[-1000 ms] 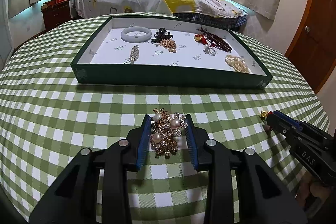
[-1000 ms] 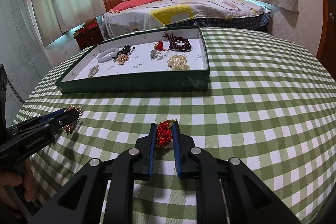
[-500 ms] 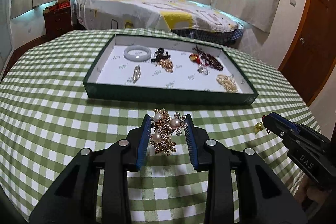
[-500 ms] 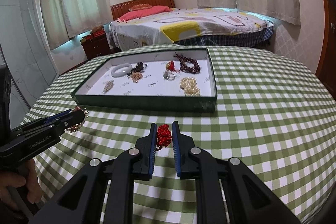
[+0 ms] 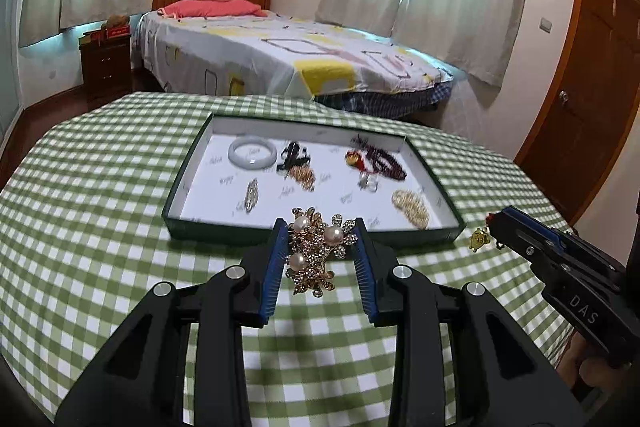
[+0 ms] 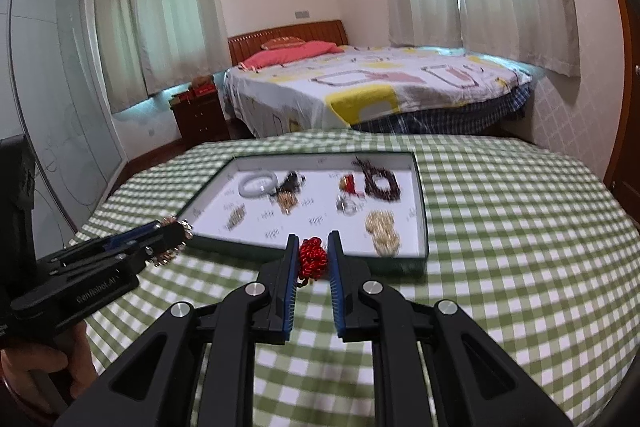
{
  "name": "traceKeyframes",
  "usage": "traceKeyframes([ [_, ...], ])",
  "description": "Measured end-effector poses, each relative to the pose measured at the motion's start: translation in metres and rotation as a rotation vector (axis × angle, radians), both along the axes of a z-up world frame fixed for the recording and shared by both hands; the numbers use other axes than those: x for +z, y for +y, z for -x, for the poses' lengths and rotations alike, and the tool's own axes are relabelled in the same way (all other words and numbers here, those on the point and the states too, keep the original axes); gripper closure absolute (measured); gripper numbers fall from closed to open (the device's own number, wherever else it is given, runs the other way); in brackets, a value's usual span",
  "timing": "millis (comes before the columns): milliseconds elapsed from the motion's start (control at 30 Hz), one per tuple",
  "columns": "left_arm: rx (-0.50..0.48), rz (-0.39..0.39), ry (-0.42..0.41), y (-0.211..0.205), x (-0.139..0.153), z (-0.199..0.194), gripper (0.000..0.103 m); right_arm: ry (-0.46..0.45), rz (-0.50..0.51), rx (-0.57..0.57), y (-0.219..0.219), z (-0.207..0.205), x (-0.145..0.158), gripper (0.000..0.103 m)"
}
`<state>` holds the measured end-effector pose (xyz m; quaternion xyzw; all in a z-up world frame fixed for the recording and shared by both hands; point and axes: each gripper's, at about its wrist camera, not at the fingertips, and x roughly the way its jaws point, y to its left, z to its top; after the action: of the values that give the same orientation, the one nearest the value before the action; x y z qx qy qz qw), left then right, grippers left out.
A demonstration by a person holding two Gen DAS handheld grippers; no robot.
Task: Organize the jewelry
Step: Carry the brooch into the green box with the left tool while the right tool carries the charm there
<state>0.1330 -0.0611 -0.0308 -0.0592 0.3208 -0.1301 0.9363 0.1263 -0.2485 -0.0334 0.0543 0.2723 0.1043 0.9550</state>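
Note:
My left gripper (image 5: 320, 235) is shut on a gold brooch with pearls (image 5: 316, 251) and holds it above the checked cloth, just short of the green tray (image 5: 312, 233). My right gripper (image 6: 313, 247) is shut on a red knotted ornament (image 6: 312, 262), also lifted, near the tray's front wall (image 6: 320, 254). The right gripper shows at the right of the left wrist view (image 5: 496, 219) with a gold charm (image 5: 479, 239) hanging from it. The tray holds a pale bangle (image 5: 252, 153), a dark bead string (image 5: 384, 165), a pearl bracelet (image 5: 410, 205) and other pieces.
The round table wears a green and white checked cloth (image 5: 100, 227). A bed (image 5: 280, 59) stands behind it, a nightstand (image 5: 106, 63) to the left, a wooden door (image 5: 592, 99) at the right.
Both grippers have risen off the cloth with their pieces and moved back from the tray, which now looks smaller and farther away.

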Motion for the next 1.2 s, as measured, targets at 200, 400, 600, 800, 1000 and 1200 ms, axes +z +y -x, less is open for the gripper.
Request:
traceKeyframes([
  [200, -0.007, 0.01, -0.053, -0.007, 0.02, -0.02, 0.071, -0.071, 0.008, 0.013, 0.009, -0.019, 0.024, 0.088],
  [400, 0.001, 0.013, -0.106, -0.013, 0.031, -0.045, 0.071, -0.127, 0.024, 0.014, 0.016, -0.042, 0.038, 0.088],
  [600, 0.014, 0.002, -0.067, -0.017, 0.009, -0.081, 0.071, -0.092, 0.018, 0.014, 0.016, -0.072, 0.021, 0.088],
  [800, 0.002, -0.034, 0.031, -0.025, -0.031, -0.108, 0.071, 0.014, 0.023, 0.011, 0.015, -0.102, -0.019, 0.088],
  [1000, -0.01, -0.066, 0.126, -0.033, -0.064, -0.128, 0.071, 0.104, 0.036, 0.01, 0.013, -0.122, -0.047, 0.088],
  [1200, -0.011, -0.08, 0.186, -0.033, -0.081, -0.138, 0.071, 0.172, 0.043, 0.019, 0.014, -0.131, -0.064, 0.088],
])
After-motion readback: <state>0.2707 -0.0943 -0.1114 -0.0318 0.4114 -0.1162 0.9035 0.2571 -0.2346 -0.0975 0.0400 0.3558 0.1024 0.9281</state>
